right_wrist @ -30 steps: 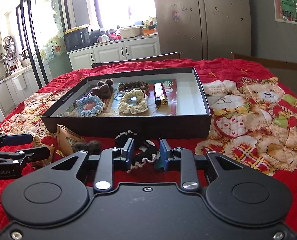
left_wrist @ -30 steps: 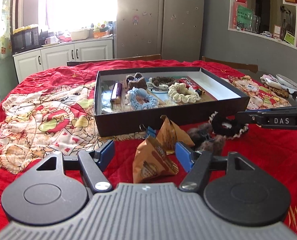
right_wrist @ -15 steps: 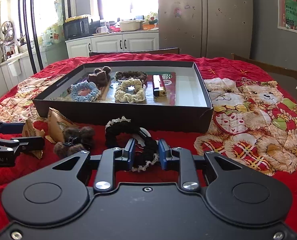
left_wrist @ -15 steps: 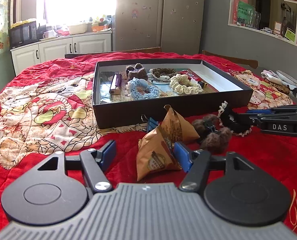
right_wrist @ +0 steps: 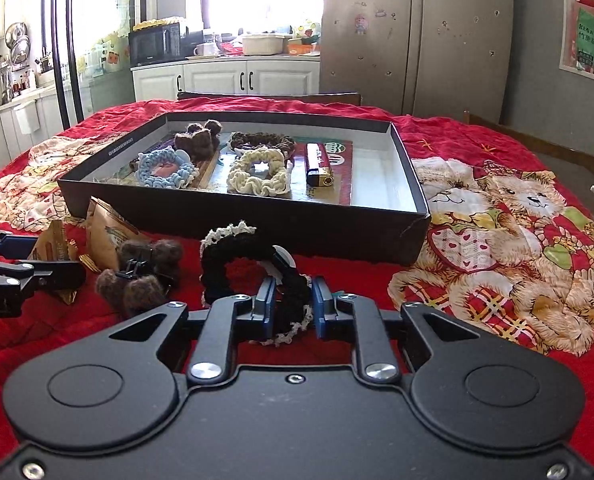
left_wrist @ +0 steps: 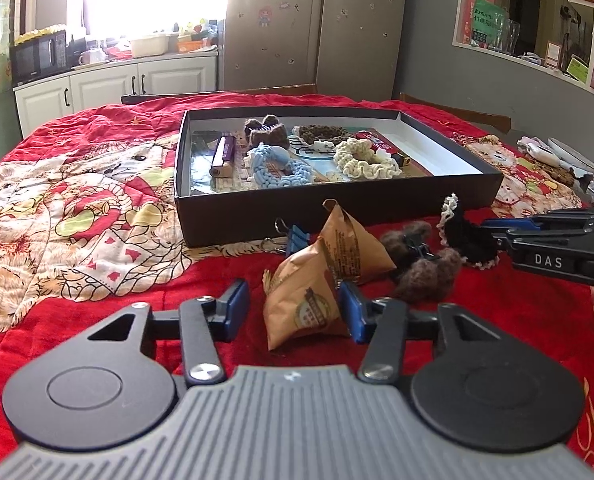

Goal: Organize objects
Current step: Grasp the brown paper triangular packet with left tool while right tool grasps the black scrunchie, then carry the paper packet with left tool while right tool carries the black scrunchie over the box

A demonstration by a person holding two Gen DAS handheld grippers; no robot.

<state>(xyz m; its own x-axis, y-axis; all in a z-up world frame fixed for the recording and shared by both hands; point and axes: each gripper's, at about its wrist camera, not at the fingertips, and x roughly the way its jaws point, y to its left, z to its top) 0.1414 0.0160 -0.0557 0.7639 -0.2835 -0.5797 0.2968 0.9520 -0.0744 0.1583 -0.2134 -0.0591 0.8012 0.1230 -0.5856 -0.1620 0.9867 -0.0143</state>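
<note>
My right gripper (right_wrist: 291, 305) is shut on a black scrunchie with white lace trim (right_wrist: 233, 258) and holds it up in front of the black box (right_wrist: 233, 220); the scrunchie also shows in the left wrist view (left_wrist: 471, 236). My left gripper (left_wrist: 293, 308) is open around a brown triangular paper packet (left_wrist: 309, 308); its right pad touches the packet. A second brown packet (left_wrist: 349, 246) stands just behind. A brown furry hair clip (left_wrist: 421, 264) and a blue binder clip (left_wrist: 297, 236) lie on the red cloth. The box holds blue, cream and brown scrunchies and two lighters.
The red patterned cloth (left_wrist: 77, 208) covers the whole table. Small white and dark items (left_wrist: 553, 160) lie at the table's right edge. Chair backs (left_wrist: 457, 110) stand behind the table. Cabinets and a fridge are beyond.
My right gripper has lifted the black scrunchie off the cloth and raised it. My left gripper has moved forward around the front brown packet and stays open.
</note>
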